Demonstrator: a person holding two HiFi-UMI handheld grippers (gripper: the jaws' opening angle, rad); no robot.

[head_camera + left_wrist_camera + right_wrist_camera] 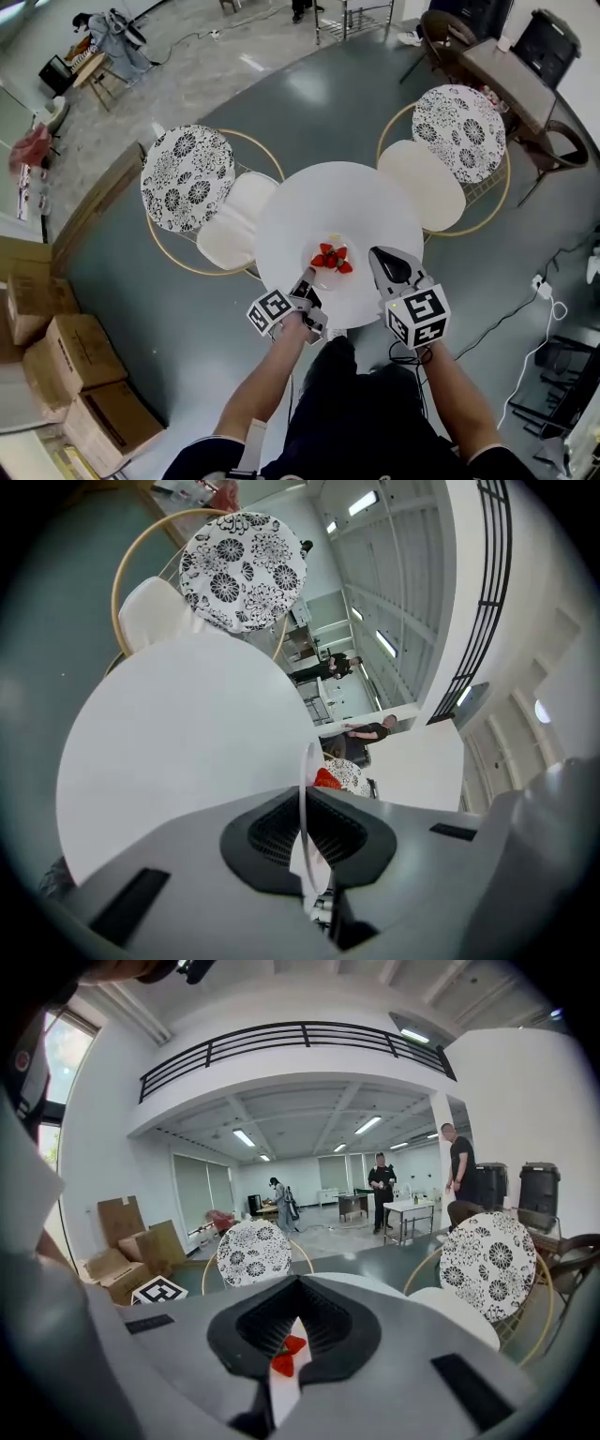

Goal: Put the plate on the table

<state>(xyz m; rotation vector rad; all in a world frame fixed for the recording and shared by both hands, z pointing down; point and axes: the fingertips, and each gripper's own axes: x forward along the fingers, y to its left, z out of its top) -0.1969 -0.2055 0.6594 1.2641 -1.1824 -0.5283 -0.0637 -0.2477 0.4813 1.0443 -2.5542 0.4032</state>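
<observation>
A small white plate (pixel 320 275) with red strawberries (pixel 332 258) rests on the near part of the round white table (pixel 300 211). My left gripper (pixel 307 279) is shut on the plate's near-left rim. In the left gripper view that rim (pixel 302 789) runs as a thin white edge between the pads of the left gripper (pixel 306 855), with a strawberry (pixel 326 778) beyond. My right gripper (pixel 375 255) lies just right of the plate, jaws together. In the right gripper view the strawberries (pixel 286 1354) show through the right gripper's (pixel 281 1377) narrow slit. Nothing is seen pinched there.
Two chairs with black-and-white patterned backs stand at the table, one at the left (pixel 187 176) and one at the right (pixel 459 122), each with a white seat. Cardboard boxes (pixel 56 356) sit on the floor at the left. People stand far off in the hall (pixel 382 1185).
</observation>
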